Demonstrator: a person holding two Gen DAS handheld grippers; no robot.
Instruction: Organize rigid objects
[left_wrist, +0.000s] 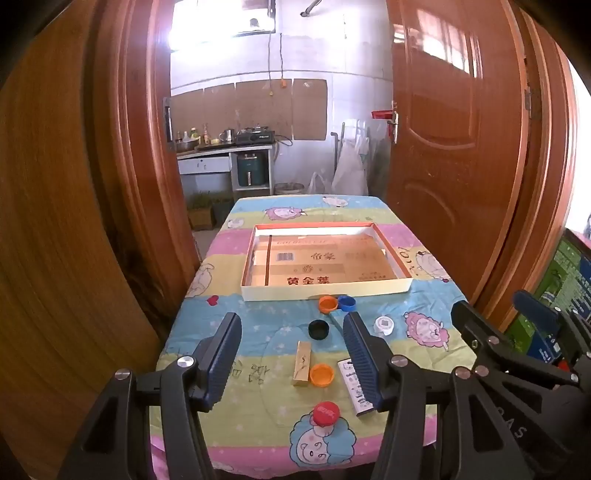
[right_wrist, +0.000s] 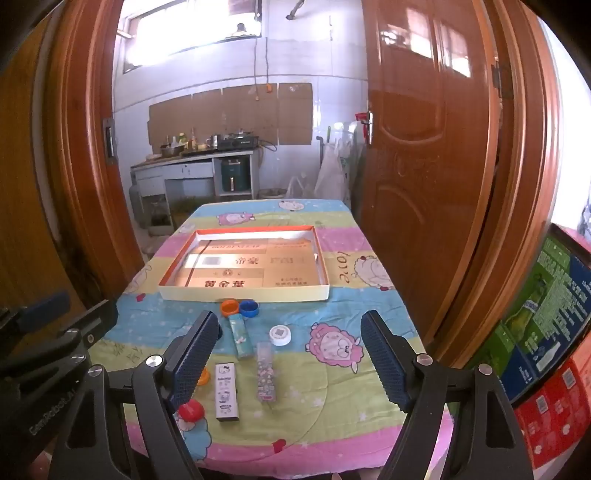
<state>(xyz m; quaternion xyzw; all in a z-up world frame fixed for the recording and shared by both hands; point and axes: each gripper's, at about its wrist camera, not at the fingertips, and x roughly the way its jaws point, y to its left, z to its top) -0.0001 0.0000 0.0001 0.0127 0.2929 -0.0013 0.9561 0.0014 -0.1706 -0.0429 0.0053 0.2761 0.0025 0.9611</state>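
1. My left hand-held gripper (left_wrist: 291, 354) is wide open, nothing between the fingers, held above the near end of the bench (left_wrist: 436, 295).
2. My right hand-held gripper (right_wrist: 288, 354) is also wide open and has hold of nothing; it sits just beside the left one.
3. The shallow cardboard tray (left_wrist: 325, 291) lies mid-bench with nothing in it, only its printed base showing.
4. Just in front of the tray's near wall: an orange cap (left_wrist: 328, 304) touching a blue cap (left_wrist: 347, 302).
5. A black cap (left_wrist: 318, 329) lies nearer me, and a white round cap (left_wrist: 384, 325) lies to its right, well apart from it.
6. A wooden block (left_wrist: 302, 363) lies lengthwise, with a second orange cap (left_wrist: 322, 374) touching its right side.
7. A red cap (left_wrist: 326, 413) is nearest the bench's front edge.
8. In the right view, a teal stick box (right_wrist: 241, 336) lies below the orange/blue pair, a clear patterned stick (right_wrist: 266, 371) to its right, and a white cartoon-print box (right_wrist: 226, 391) near the front.
9. An open wooden door (right_wrist: 424, 147) stands to the right of the bench.
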